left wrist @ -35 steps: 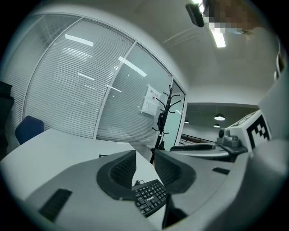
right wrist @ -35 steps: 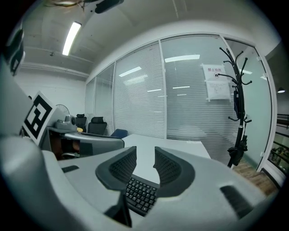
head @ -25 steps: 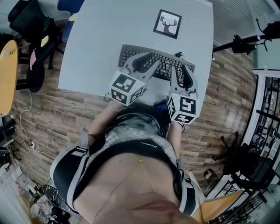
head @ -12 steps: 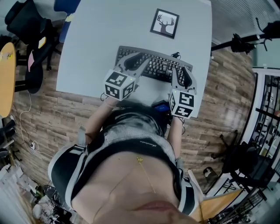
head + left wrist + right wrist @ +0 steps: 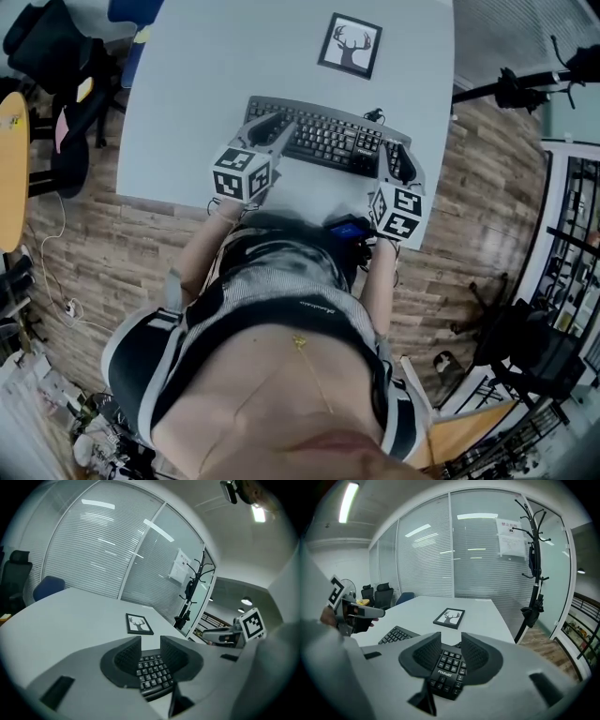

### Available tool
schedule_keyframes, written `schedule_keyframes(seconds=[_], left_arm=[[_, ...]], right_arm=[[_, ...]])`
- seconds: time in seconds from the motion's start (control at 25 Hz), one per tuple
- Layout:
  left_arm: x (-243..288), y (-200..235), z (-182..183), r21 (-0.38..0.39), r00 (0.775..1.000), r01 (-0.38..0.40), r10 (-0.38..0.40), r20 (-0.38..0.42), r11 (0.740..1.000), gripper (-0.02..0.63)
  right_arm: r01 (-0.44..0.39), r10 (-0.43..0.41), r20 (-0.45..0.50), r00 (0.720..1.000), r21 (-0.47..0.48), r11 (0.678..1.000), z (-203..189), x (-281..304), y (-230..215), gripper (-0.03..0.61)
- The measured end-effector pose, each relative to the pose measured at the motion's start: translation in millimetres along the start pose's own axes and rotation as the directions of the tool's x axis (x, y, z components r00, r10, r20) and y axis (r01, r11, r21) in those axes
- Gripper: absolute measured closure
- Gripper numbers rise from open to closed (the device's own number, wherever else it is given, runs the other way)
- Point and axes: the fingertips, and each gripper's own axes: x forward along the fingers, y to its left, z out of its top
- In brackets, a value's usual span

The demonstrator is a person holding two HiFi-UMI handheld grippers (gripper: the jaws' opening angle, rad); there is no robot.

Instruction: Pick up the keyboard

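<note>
Since the earlier frame both grippers have sunk away from the head camera and spread outward, from above the keys to the two ends of the keyboard (image 5: 328,141). The pale grey worktop (image 5: 206,75) carries that keyboard near its front edge, lying flat with its long side across the person's body, and a small framed deer picture (image 5: 350,45) well behind it. The keyboard is long, black and thin; it is probably light and fairly stiff, though it could flex or tip if lifted by one end alone, and its smooth plastic edges may slip. Taking hold at both short ends together, on the frame and not on the keys, looks the safest way. The left gripper (image 5: 274,127) hangs at the left end, its jaws spread with a clear gap and only the keys visible beyond them, nothing pinched. The right gripper (image 5: 400,155) hangs at the right end over the number pad, its jaws likewise apart and pressing on nothing. A thin cable seems to leave the keyboard's far right corner and may drag.
</note>
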Motion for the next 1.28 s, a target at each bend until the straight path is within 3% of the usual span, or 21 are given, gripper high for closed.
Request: schedule_keyframes(seconds=[0.44,0.76,0.88,1.04,1.28], left_arm=[[14,83,-36,-0.110,0.988,-0.138,0.128,-0.091,0.984,0.495],[18,126,-63,-0.138,0.965,-0.218,0.192,-0.180,0.966,0.492],[20,140,-71,-0.167,0.961,-0.216,0.180,-0.208,0.962,0.476],[31,152,-90,-0.276,0.965,-0.161,0.092,-0.247,0.947,0.437],[43,163,-93,-0.338,0.963,-0.125,0.031,-0.269,0.933,0.394]], right_arm=[[0.059,-0.061,-0.096,0.993,-0.020,0.998,-50,37,-49,0.428],[0.067,-0.041,-0.188,0.981,0.133,0.989,-88,64,-78,0.403],[0.069,-0.025,-0.196,0.980,0.220,0.973,-98,71,-89,0.392],[0.024,0.041,-0.189,0.981,0.332,0.943,-107,83,-96,0.338],[-0.053,0.140,-0.155,0.978,0.467,0.883,-110,95,-100,0.333]])
